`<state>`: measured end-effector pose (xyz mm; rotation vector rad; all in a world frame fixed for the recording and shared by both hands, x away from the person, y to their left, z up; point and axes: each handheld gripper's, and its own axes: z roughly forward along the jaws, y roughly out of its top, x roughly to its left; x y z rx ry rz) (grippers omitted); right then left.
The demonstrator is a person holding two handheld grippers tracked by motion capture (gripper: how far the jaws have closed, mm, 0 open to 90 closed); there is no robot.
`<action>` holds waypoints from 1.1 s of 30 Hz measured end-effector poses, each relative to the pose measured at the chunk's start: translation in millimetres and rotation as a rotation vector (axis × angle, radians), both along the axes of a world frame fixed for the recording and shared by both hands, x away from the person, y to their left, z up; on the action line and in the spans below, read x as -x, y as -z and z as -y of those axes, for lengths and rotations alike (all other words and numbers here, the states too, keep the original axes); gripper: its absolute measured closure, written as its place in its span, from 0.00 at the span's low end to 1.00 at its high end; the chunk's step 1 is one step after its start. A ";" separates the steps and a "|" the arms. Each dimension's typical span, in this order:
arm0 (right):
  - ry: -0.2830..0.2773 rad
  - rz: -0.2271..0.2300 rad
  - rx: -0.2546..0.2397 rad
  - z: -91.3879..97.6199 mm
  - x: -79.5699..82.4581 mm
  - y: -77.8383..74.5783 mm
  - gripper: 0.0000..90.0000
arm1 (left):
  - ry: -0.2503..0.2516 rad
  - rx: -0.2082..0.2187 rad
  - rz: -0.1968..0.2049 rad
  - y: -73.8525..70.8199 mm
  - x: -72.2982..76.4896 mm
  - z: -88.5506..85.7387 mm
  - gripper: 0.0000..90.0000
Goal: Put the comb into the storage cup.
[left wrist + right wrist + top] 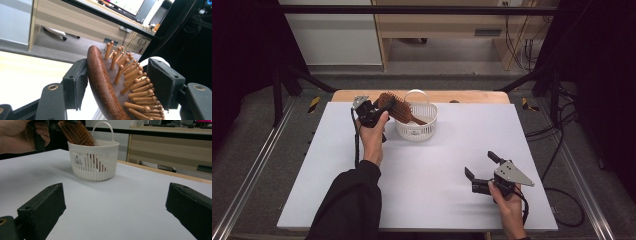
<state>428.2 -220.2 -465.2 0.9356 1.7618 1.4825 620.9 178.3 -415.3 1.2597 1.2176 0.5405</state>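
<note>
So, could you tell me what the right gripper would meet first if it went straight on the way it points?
Probably the white basket: it stands ahead between the right gripper's open jaws, with bare table before it. The depth is hard to judge.

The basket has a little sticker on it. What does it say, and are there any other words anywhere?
Sticker on the white basket: dark print, too small and blurred to read.
Monitor screen in the background: coloured dots, nothing readable.
Wooden hairbrush: no words or marks visible.
</note>
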 end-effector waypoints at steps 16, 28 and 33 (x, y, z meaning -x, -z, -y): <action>-0.004 -0.001 -0.001 -0.9 -0.1 0.3 0.03 | -0.026 -0.085 0.066 -5.7 3.8 2.4 0.17; -0.005 0.000 -0.001 -1.3 -0.3 0.4 0.03 | -0.011 -0.119 0.071 -8.3 7.0 7.5 0.10; -0.005 0.000 -0.002 -1.2 0.0 0.3 0.03 | -0.013 -0.132 0.080 -11.1 9.7 8.9 0.07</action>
